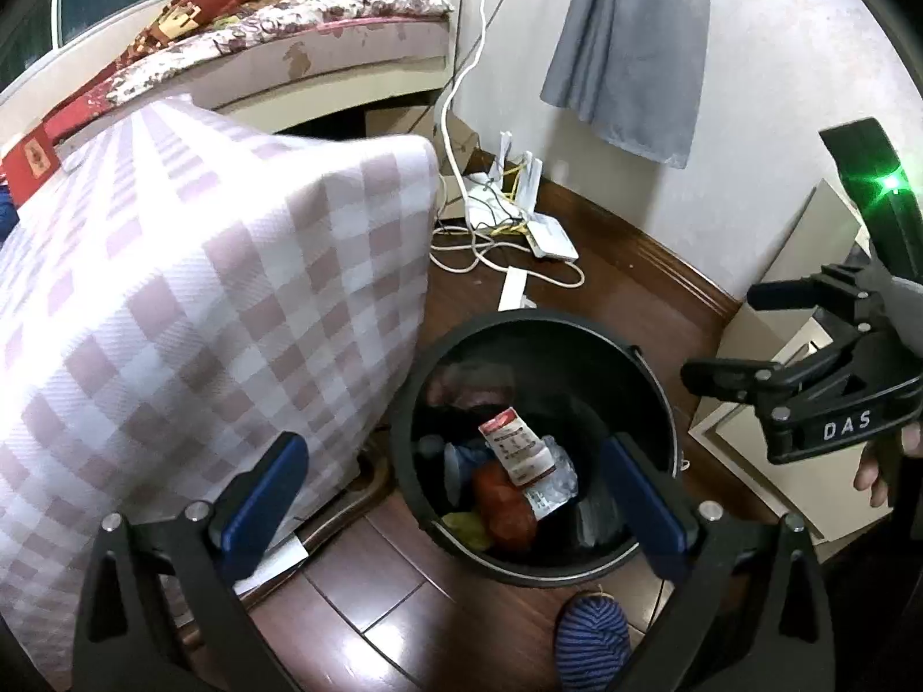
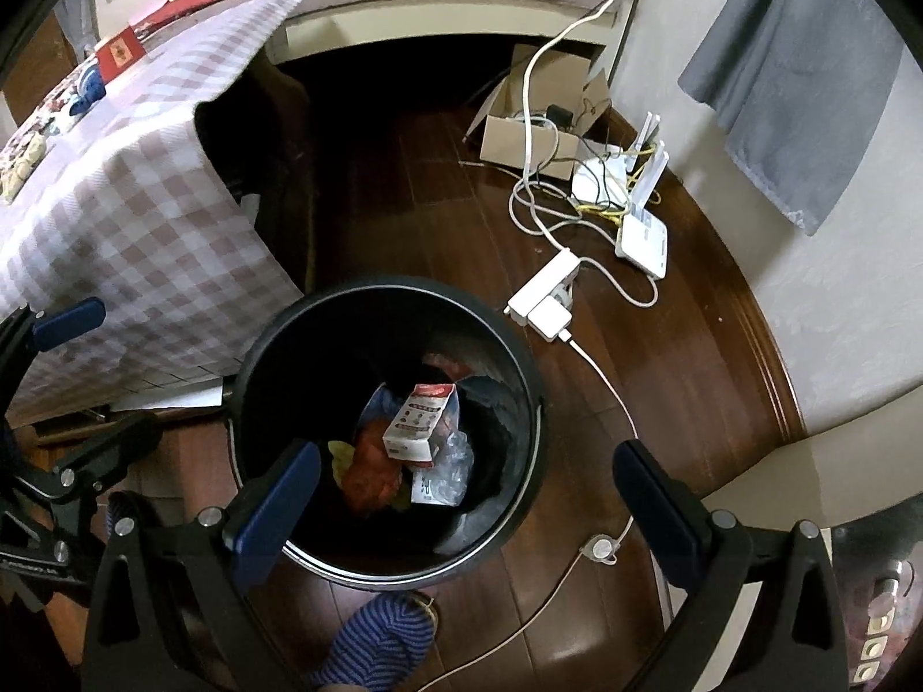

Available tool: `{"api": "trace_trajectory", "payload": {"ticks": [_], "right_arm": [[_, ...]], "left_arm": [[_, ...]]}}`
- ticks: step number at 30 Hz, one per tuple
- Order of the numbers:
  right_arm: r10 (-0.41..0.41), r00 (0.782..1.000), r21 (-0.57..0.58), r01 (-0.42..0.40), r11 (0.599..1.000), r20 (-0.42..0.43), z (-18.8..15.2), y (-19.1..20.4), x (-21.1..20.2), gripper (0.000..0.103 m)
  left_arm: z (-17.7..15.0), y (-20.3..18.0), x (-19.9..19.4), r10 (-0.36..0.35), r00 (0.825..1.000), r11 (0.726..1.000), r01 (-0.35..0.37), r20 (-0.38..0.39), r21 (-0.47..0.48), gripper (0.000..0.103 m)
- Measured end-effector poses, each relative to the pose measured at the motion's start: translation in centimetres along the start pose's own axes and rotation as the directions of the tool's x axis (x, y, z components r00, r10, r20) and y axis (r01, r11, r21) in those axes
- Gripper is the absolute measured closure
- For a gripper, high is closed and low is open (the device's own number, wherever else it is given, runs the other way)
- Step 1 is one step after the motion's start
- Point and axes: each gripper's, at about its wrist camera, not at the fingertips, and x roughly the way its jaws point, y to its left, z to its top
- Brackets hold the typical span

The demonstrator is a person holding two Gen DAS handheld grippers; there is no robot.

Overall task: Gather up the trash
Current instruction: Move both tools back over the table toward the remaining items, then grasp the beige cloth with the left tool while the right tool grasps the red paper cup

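A black round trash bin (image 1: 657, 392) stands on the wooden floor; it also shows in the right wrist view (image 2: 519, 369). Inside lie a red-and-white carton (image 1: 513, 444) (image 2: 418, 424), an orange wrapper (image 1: 505, 510) (image 2: 369, 470), clear plastic (image 2: 453, 461) and other scraps. My left gripper (image 1: 456, 496) is open and empty above the bin's near rim. My right gripper (image 2: 467, 501) is open and empty, also above the bin. The right gripper shows from the side at the right edge of the left wrist view (image 1: 732, 340).
A table with a pink-checked cloth (image 1: 190, 300) (image 2: 132, 202) stands left of the bin. A white power strip (image 2: 545, 294), routers (image 2: 640, 230) and cables (image 2: 606, 386) lie on the floor behind and right. A cardboard box (image 2: 531, 138) sits by the wall. A striped slipper (image 2: 375, 640) is near the bin.
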Motion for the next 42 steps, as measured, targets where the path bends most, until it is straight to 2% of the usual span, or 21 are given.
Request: {"api": "trace_trajectory", "payload": {"ticks": [16,23,29,32,36,42], "right_arm": [[0.009,0.994,-0.046,-0.004,0.999,0.110,2.2,3.2,-3.5,0.001],[0.053,0.980,-0.061,-0.042,0.997,0.191,4.5,5.5,-5.5,0.001],[0.100,0.963,-0.100,-0.078,0.992,0.249,6.7,8.5,-7.0,0.001],[0.143,0.945,-0.127,-0.110,0.986,0.294,8.3,10.8,-8.1,0.001],[0.198,0.911,-0.153,-0.152,0.976,0.363,10.6,14.1,-9.0,0.001],[0.265,0.887,-0.183,-0.208,0.961,0.379,13.5,19.3,-8.4,0.001]], "left_arm": [[0.8,1.6,-4.3,0.042,0.996,0.999,-0.040,0.080,-0.025,0.001],[1.6,3.4,-7.5,0.082,0.983,0.995,-0.071,0.164,-0.069,0.001],[2.2,7.2,-10.3,0.148,0.964,0.984,-0.122,0.221,-0.128,0.001],[2.3,9.6,-11.5,0.193,0.950,0.973,-0.154,0.245,-0.169,0.001],[2.3,13.9,-13.1,0.271,0.928,0.948,-0.212,0.255,-0.237,0.001],[1.2,20.9,-14.9,0.351,0.906,0.907,-0.266,0.237,-0.328,0.001]]}}
